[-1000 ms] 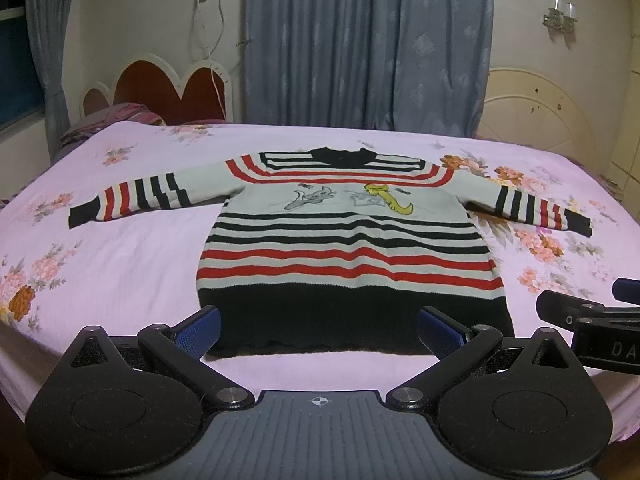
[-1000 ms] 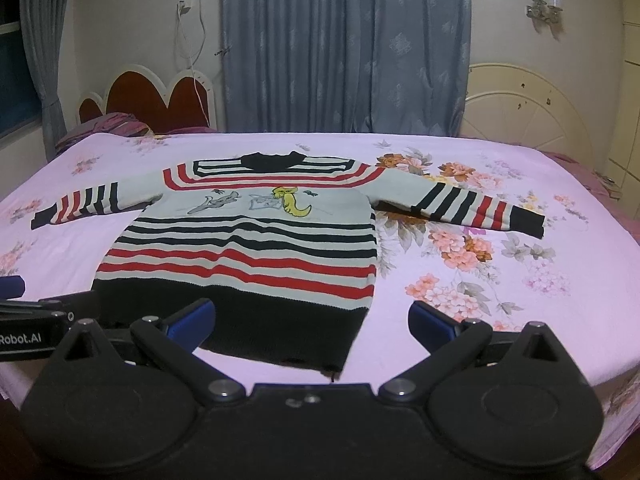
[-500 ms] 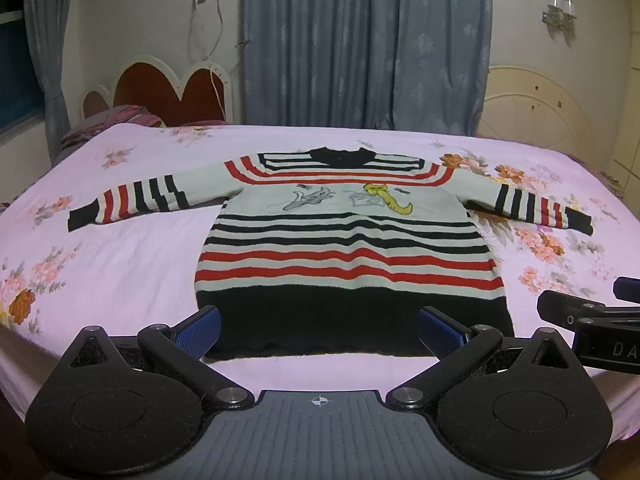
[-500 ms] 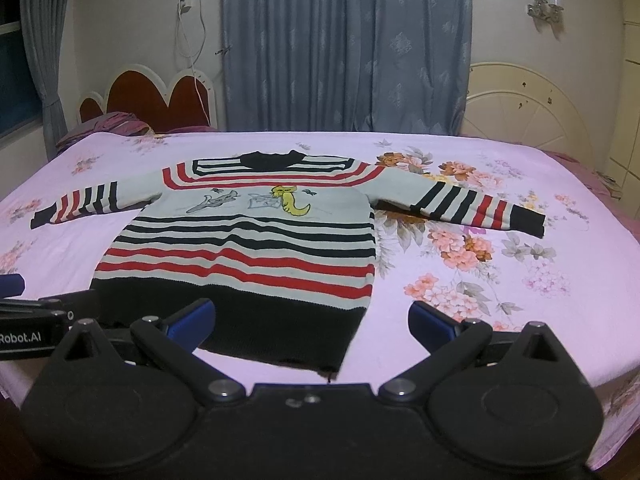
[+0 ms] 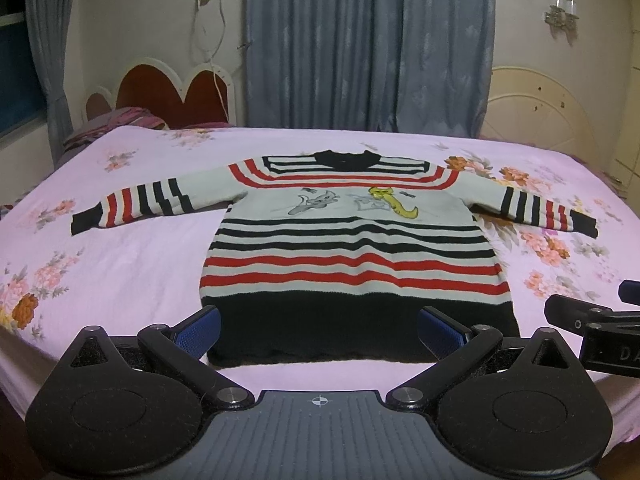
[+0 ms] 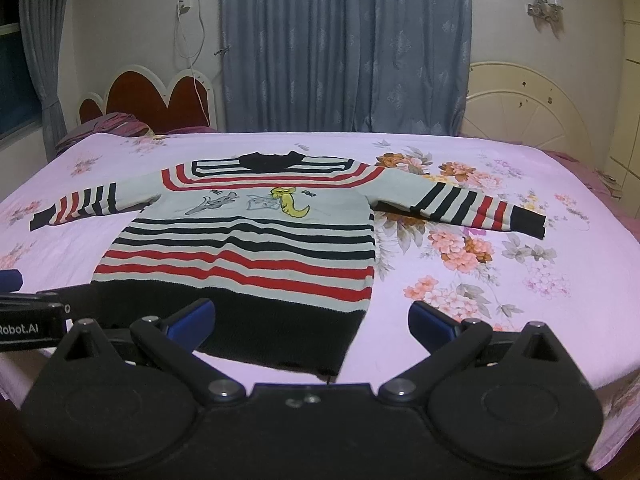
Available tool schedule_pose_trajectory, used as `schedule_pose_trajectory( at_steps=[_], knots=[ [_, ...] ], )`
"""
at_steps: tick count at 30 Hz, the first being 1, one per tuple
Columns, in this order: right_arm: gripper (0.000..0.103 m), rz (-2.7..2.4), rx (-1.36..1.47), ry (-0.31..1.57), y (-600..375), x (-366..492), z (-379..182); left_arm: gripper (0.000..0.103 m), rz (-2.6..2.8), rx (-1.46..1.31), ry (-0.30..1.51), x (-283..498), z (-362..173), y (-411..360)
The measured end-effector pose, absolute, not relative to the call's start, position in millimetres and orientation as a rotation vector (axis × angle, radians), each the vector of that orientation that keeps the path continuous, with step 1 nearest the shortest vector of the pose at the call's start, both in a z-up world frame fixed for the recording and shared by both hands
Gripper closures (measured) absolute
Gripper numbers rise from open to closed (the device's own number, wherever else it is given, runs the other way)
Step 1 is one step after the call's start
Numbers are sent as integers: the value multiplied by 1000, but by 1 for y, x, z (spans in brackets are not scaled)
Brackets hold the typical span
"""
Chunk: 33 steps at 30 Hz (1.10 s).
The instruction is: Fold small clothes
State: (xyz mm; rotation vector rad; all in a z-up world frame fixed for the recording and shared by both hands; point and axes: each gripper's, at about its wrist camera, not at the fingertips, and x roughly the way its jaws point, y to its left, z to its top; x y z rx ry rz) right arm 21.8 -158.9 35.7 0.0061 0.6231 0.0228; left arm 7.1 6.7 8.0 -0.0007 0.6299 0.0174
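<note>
Almost nothing changes since a second ago: the left gripper (image 5: 319,330) and the right gripper (image 6: 311,318) hang with jaws wide apart, holding nothing. The striped sweater (image 5: 352,248) lies flat at frame centre on the pink bed (image 5: 120,264), sleeves spread, so I judge that folding is not yet begun.

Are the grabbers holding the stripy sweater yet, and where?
No. The left gripper and right gripper are both open and hold nothing. The sweater lies flat on the bed.
</note>
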Motion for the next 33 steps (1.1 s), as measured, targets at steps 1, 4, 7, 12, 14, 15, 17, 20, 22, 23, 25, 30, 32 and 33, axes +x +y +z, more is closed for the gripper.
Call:
schedule_pose_trajectory(
  at_steps=[1,4,7,12,14,15,17,20,22,23,25,30,32,33],
  knots=[
    [1,22,6,623,-159,22,36,0,17,-1,630,7,8,7],
    [1,23,6,623,-158,22,36,0,17,0,630,7,8,7],
    [1,24,6,624,-159,22,36,0,17,-1,630,7,8,7],
    [1,22,7,623,-159,22,36,0,14,-2,631,8,8,7],
    [1,21,8,623,-159,22,36,0,14,1,628,8,9,7],
    [1,20,9,624,-160,23,35,0,13,1,628,8,9,7],
    [1,18,10,624,-159,24,36,0,13,2,628,9,9,7],
    [1,19,9,626,-159,25,35,0,13,3,629,8,9,7],
    [1,20,9,625,-159,25,35,0,12,2,629,9,9,7],
    [1,19,8,626,-159,25,35,0,13,1,629,9,9,7],
    [1,20,9,626,-159,25,35,0,13,2,629,9,9,7],
    [1,19,9,626,-159,25,35,0,13,3,630,9,9,7],
    [1,19,9,626,-159,26,35,0,12,2,631,10,8,7],
    [1,19,10,627,-158,26,35,0,12,2,632,10,8,7]
  ],
)
